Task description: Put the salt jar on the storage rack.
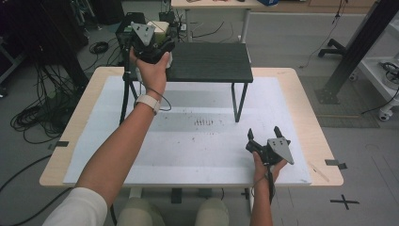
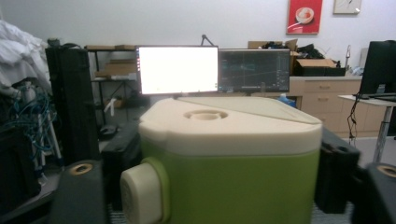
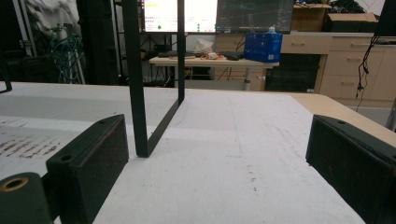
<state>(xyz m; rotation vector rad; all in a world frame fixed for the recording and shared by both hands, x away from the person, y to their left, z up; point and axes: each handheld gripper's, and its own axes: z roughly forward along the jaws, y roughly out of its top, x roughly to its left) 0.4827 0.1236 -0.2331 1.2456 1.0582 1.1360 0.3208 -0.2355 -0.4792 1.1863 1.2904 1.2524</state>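
My left claw (image 1: 153, 44) is out at about eleven o'clock on the tabletop (image 1: 306, 108), at the left end of the black raised shelf (image 1: 211, 61), and its jaws are closed against the two sides of a green container with a cream lid (image 2: 229, 163). In the left gripper view the container sits square between my black jaws, a round cream knob (image 2: 140, 193) on its near-left face and a shallow round recess in the lid on top; whether its base rests on the shelf or hangs just above it I cannot tell. Beyond it stand two monitors (image 2: 177, 70), one bright white and one dark. My right claw (image 1: 263, 139) is low at about five o'clock, near the front right of the white sheet (image 1: 197, 155) that covers the tabletop, jaws spread wide and holding nothing. In the right gripper view the two jaws frame bare white sheet, with the shelf's black leg (image 3: 140, 93) standing at about eleven o'clock ahead of them, well apart from either jaw. Faint dark marks (image 1: 203, 122) show on the sheet near its middle.
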